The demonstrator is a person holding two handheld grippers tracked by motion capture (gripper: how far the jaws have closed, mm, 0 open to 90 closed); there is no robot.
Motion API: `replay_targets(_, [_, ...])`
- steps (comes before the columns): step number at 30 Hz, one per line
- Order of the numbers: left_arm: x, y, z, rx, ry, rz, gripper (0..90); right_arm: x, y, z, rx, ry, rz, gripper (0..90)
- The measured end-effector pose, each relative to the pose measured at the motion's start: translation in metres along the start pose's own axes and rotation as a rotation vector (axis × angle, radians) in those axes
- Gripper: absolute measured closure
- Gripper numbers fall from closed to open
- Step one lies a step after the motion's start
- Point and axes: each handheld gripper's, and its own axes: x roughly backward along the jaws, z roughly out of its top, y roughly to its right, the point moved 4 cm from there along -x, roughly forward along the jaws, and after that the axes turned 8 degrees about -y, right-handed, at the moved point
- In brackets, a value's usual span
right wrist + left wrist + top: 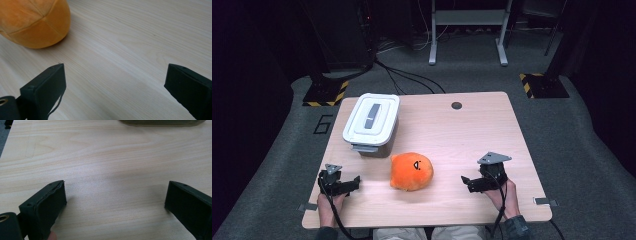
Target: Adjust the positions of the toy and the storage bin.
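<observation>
So here's where I'm at: both hands resting near the front edge of the table (492, 125), nothing picked up yet. My left gripper (354, 183) is sitting near-left with its jaws spread wide and nothing between them, just bare wood in the left gripper view. My right gripper (466, 182) is the same deal over on the near-right: jaws wide apart, holding nothing, pointed in toward the middle.

The orange plush toy (412, 171) is lying between the two grippers, roughly centre and a bit toward the near side, face up. In the right gripper view it sits off at the upper left (32, 22), apart from the jaws, so I'm near it but not lined up on it. Just beyond it, far-left, is the white lidded box (372, 120) with its lid on and the handle flat on top.

My read is this is the starting step, before any approach. Next move probably means swinging the right gripper left so the plush sits between the jaws, then closing gently since it's squishy. If it's going in the box, that lid needs to come off first, likely a left-hand job.
</observation>
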Motion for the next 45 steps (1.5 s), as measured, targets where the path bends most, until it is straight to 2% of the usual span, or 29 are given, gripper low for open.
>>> replay_targets(11, [0.000,0.000,0.000,-0.002,0.003,-0.003,4.1,-0.003,-0.023,0.022,0.059,0.008,0.047,2.5])
replay_targets(18, [0.000,0.000,0.000,-0.013,0.001,-0.003,4.1,-0.008,-0.042,0.038,0.130,-0.001,0.073,1.0])
replay_targets(28, [0.001,0.000,0.000,-0.014,-0.002,-0.005,4.1,-0.015,-0.060,0.054,0.185,-0.010,0.111,0.0])
replay_targets(37, [0.001,0.000,0.000,-0.013,-0.002,-0.004,4.0,-0.025,-0.078,0.071,0.250,-0.014,0.147,0.0])
replay_targets(45, [0.001,0.000,0.000,-0.013,-0.002,-0.003,4.0,-0.038,-0.089,0.081,0.279,-0.037,0.162,0.0])
